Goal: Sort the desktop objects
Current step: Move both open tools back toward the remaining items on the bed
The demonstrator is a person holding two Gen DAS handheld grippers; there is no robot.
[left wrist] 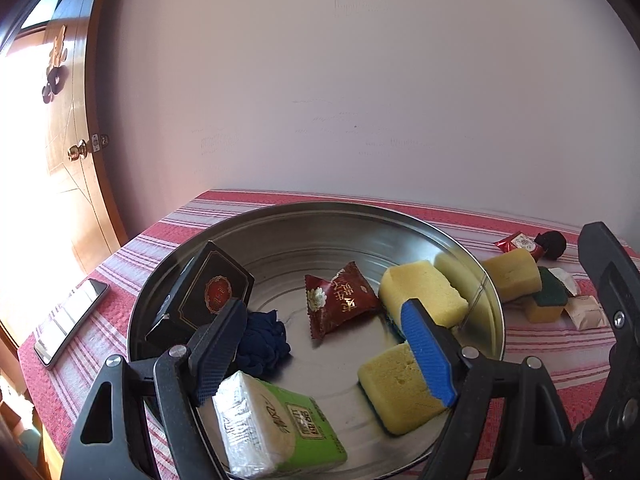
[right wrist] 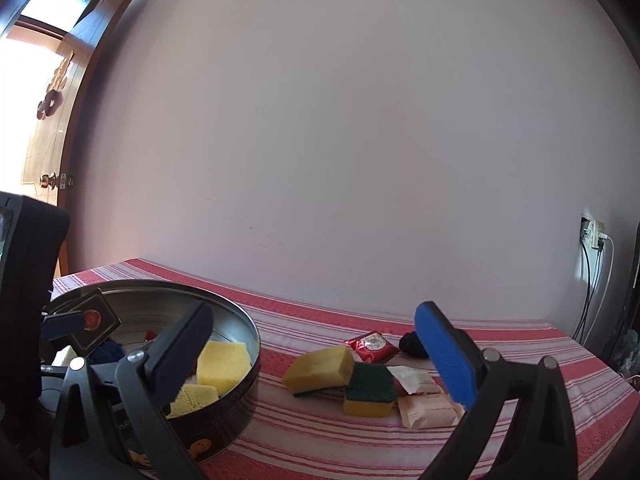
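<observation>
I held my left gripper [left wrist: 324, 344] spread and empty over the round metal tin [left wrist: 360, 216], which sat toward the table's left edge. In it lay two yellow sponges [left wrist: 420, 292], a red candy packet [left wrist: 340, 304], a dark box [left wrist: 208, 292], a blue cloth wad [left wrist: 266, 344] and a green-and-white tissue pack [left wrist: 276, 428]. My right gripper [right wrist: 320, 356] was also spread, holding nothing, facing the unsorted pile [right wrist: 372, 376] in the middle of the striped tablecloth [right wrist: 500, 336]. I judged the sorting about half done. Next, the right gripper needed to close on the nearest loose sponge [right wrist: 320, 368]. The dark lump [right wrist: 412, 344] behind the blue pad [right wrist: 444, 356] was too hidden to name, and the tin's near rim was cut off.
</observation>
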